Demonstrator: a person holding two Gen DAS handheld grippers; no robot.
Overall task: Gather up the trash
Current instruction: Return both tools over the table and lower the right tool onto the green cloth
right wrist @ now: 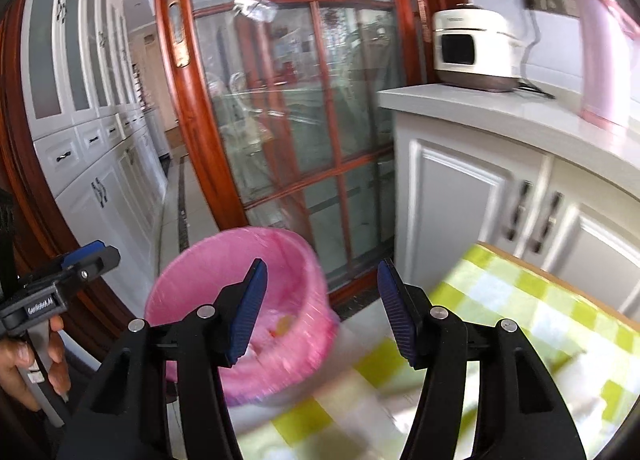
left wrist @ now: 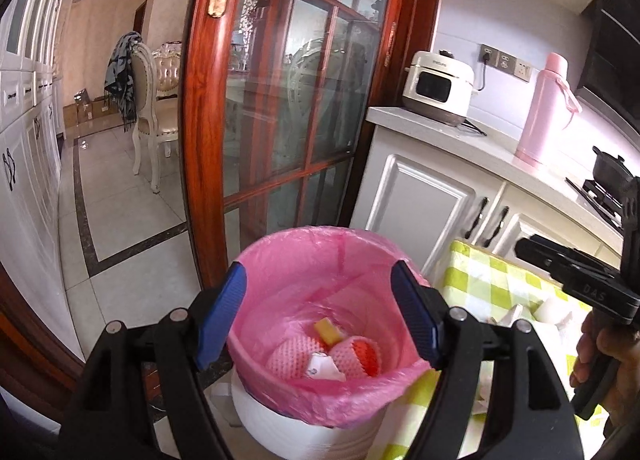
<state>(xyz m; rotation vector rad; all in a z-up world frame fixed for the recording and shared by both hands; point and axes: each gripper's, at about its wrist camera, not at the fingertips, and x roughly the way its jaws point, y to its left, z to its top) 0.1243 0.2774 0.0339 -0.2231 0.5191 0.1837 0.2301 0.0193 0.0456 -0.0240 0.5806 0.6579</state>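
Note:
A white trash bin with a pink bag liner [left wrist: 304,260] stands on the floor beside the table. Inside lie pink foam fruit nets [left wrist: 292,356], a yellow scrap [left wrist: 326,330] and a white paper scrap [left wrist: 324,368]. My left gripper [left wrist: 320,316] is open and empty, right above the bin's mouth. My right gripper [right wrist: 320,312] is open and empty, over the gap between the bin [right wrist: 240,260] and the table; its body shows in the left wrist view [left wrist: 580,280]. White crumpled trash [left wrist: 552,312] lies on the table under it.
The table has a green-and-white checked cloth [left wrist: 480,272] [right wrist: 520,300]. A red wooden glass door [left wrist: 288,100] stands behind the bin. White counter cabinets [right wrist: 480,200] carry a rice cooker [left wrist: 438,88] and a pink thermos [left wrist: 544,112]. A black pot [left wrist: 608,172] sits on the stove.

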